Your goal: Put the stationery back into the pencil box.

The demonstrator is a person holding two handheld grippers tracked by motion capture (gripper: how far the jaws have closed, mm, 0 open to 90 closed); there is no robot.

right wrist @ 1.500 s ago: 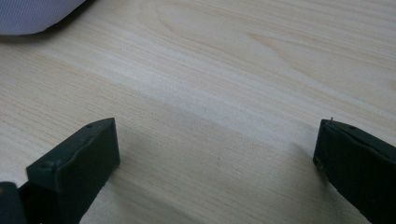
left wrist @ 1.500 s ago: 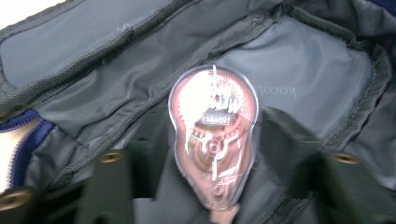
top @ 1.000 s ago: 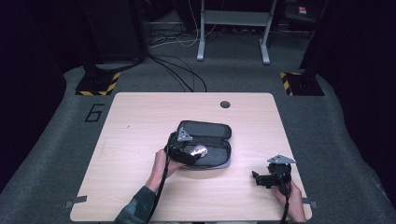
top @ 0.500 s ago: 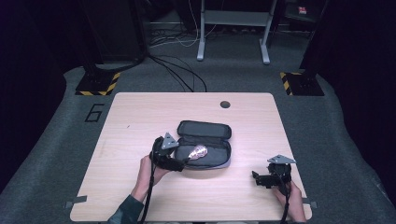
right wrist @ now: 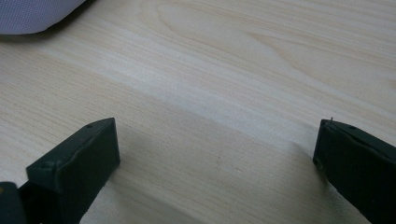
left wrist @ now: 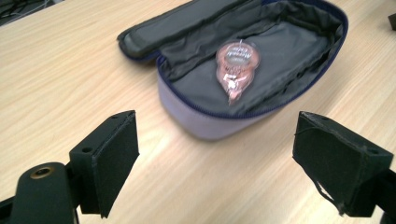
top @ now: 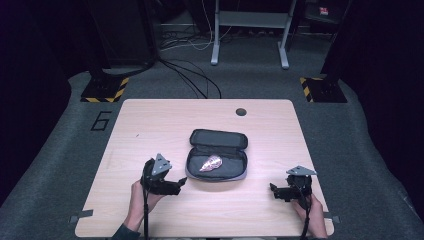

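Note:
An open grey zip case [top: 217,155] [left wrist: 219,121] lies in the middle of the wooden table [top: 150,125], its lid folded back. Inside it lies a small pink clear-plastic tape-like dispenser [top: 210,163] [left wrist: 236,65]. My left gripper [top: 177,187] [left wrist: 229,163] rests on the table just left of the case, jaws wide open and empty, pointing at the case. My right gripper [top: 274,192] [right wrist: 215,163] sits near the front right corner, open and empty over bare wood; a corner of the case [right wrist: 32,16] shows at the top left of its view.
A round cable hole [top: 241,111] sits at the table's far edge. Beyond the table are floor cables [top: 190,75], a metal frame [top: 250,35] and hazard-striped feet [top: 105,92]. A "6" mark [top: 101,121] is on the floor at left.
My left gripper has drawn back out of the case, leftward and toward the front edge, leaving the pink dispenser lying inside. The right gripper has stayed put.

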